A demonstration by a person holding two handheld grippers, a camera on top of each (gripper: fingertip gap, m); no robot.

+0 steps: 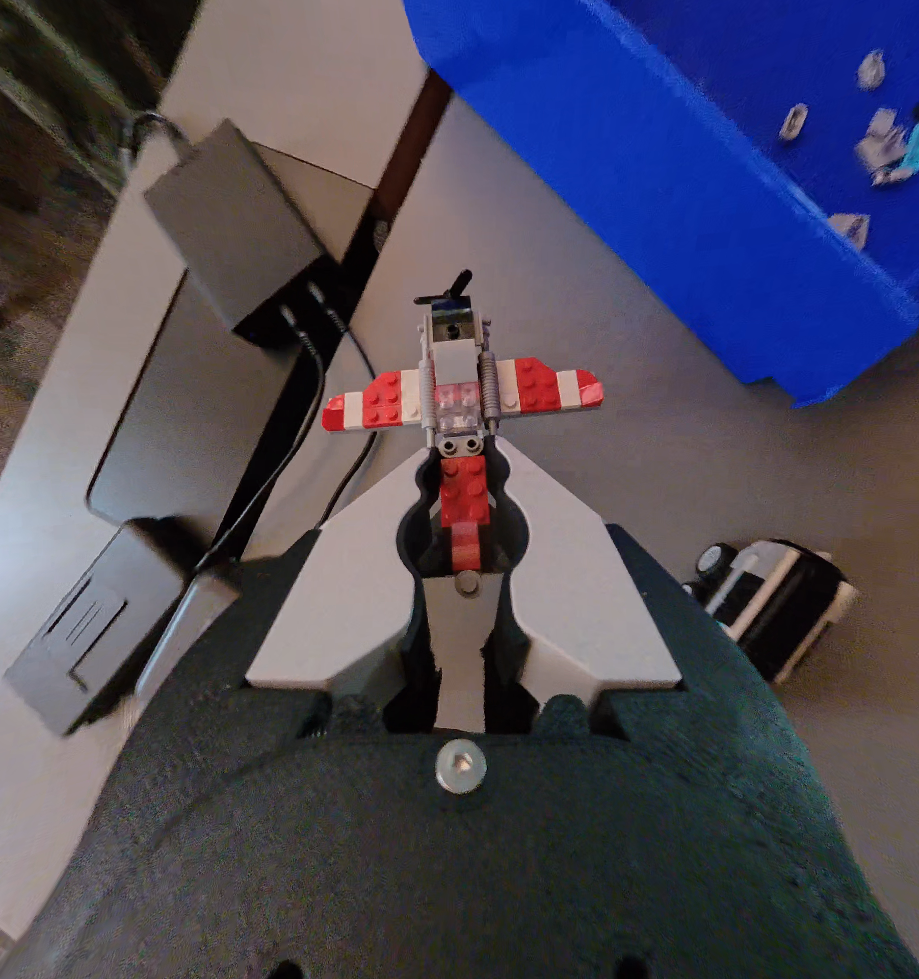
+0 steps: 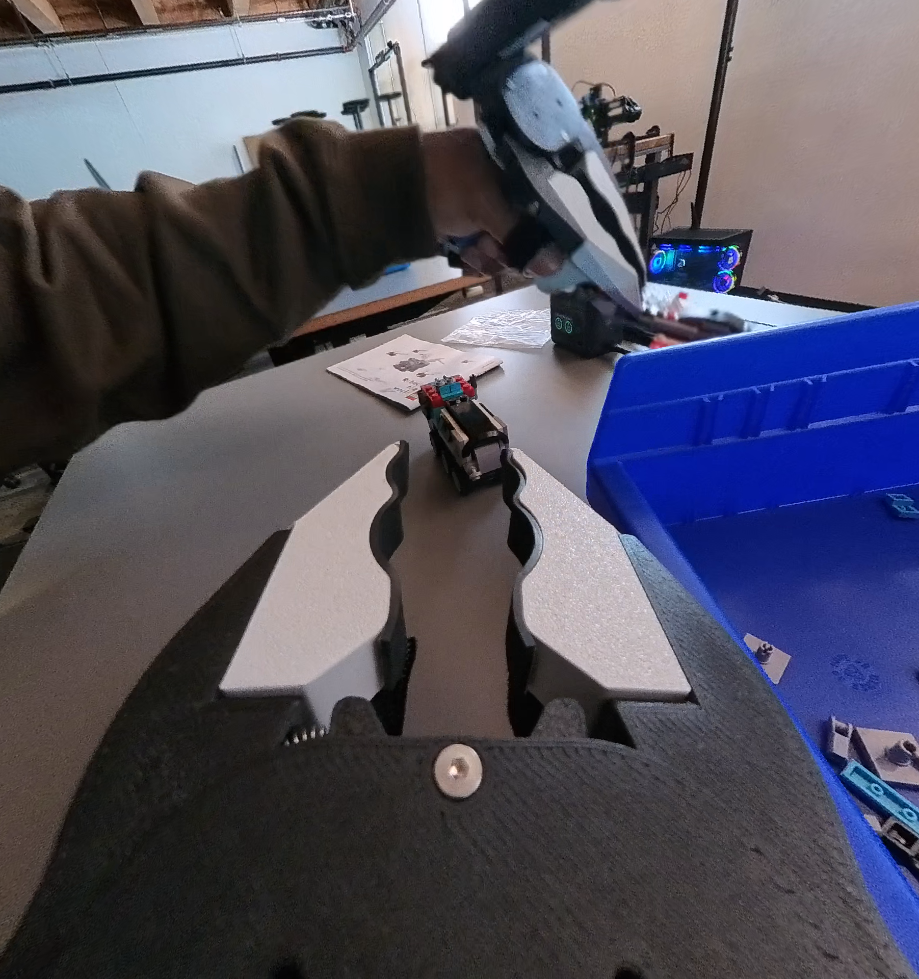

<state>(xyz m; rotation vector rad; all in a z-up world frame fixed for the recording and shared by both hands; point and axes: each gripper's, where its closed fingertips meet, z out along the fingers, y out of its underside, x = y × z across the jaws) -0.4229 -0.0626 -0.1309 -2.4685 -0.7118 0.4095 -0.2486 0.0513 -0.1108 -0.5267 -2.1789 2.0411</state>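
My left gripper [image 1: 462, 450] is shut on the red tail of a small brick-built plane [image 1: 462, 392] with red and white striped wings and a black propeller. It holds the plane above the grey table [image 1: 658, 477]. In the right wrist view this gripper [image 2: 634, 294] is up at the top, in a person's hand, with the plane blurred at its tips. My right gripper [image 2: 457, 450] is open and empty, low over the table. A black brick-built car [image 2: 465, 429] stands just beyond its fingertips, close to the right one. The car also shows in the left wrist view [image 1: 769, 604].
A blue bin [image 2: 764, 424] with several loose brick pieces [image 2: 896, 784] stands at the right, also in the left wrist view [image 1: 685, 159]. A booklet [image 2: 404, 365], a clear plastic bag [image 2: 499, 328] and a black device [image 2: 573, 323] lie beyond the car. Black boxes [image 1: 234, 222] with cables [image 1: 287, 424] sit at the table's left edge.
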